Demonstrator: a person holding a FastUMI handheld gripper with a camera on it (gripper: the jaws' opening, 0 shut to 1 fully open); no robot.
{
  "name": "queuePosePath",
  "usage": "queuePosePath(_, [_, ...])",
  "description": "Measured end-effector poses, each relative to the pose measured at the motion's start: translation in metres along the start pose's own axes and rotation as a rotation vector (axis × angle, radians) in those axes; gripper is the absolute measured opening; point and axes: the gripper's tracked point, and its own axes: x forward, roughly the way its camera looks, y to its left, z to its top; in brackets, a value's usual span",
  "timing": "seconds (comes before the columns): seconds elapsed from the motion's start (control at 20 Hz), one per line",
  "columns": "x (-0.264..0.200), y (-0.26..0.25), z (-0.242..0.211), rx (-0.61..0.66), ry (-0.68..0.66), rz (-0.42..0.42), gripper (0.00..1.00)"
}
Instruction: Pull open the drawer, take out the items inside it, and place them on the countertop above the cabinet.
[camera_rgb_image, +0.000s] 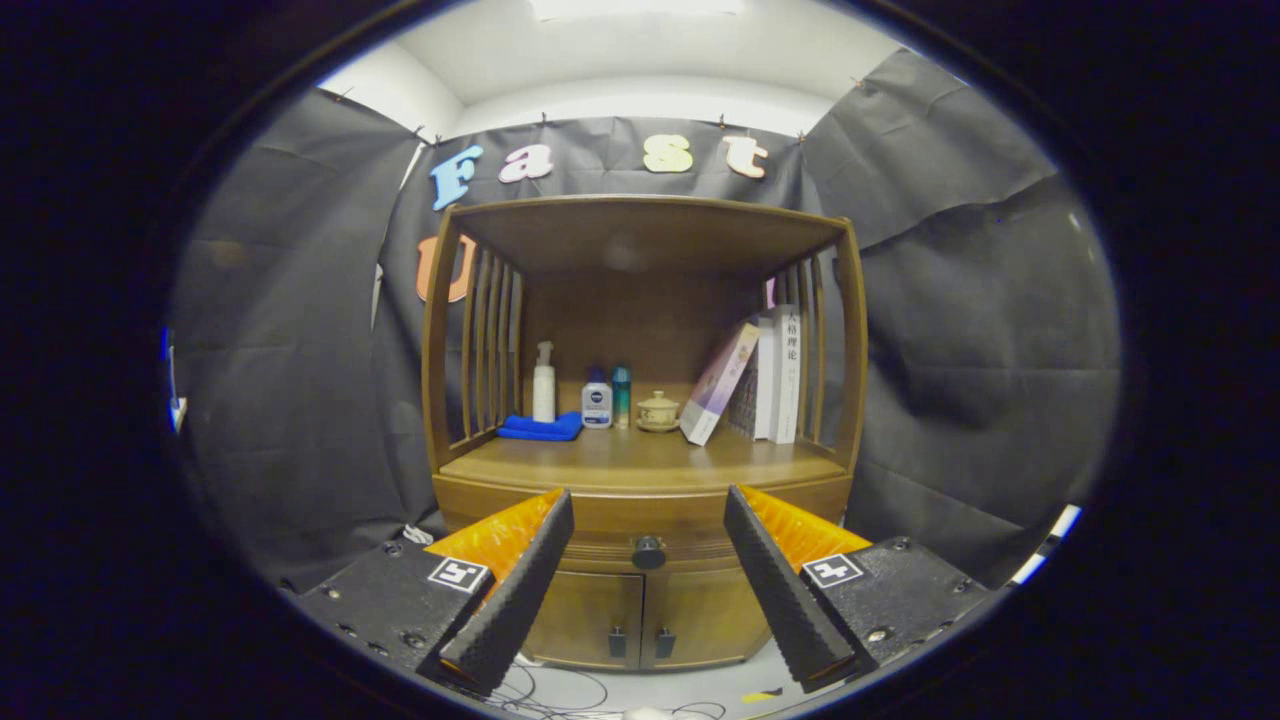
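Wooden cabinet (645, 470) stands square ahead of me, with air between it and my fingers. My gripper (648, 505) is spread wide and holds nothing; the two fingers (525, 575) frame the drawer (645, 535) and touch none of it. Its dark round knob (648, 551) sits in the gap between my tips, beyond them, and the drawer front is flush and shut. Below it two small doors (640, 615) are closed, and cables lie on the floor at the cabinet's foot. Above the drawer the countertop (640, 465) has a bare front strip along its edge. Farther back on it, left to right, lie a blue cloth (541, 428), a white pump bottle (543, 382), two small bottles (606, 398), a lidded cup (658, 410) and books (760, 380), one leaning. Slatted sides wall in both ends of the shelf.
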Motion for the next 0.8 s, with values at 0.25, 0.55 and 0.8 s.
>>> queuePosePath(0.25, [0.021, -0.003, 0.003, 0.015, -0.005, 0.007, 0.99])
queuePosePath(0.55, [0.063, -0.009, -0.011, -0.003, 0.013, -0.002, 0.99])
queuePosePath(0.8, [0.105, 0.001, -0.053, -0.009, 0.071, 0.023, 0.99])
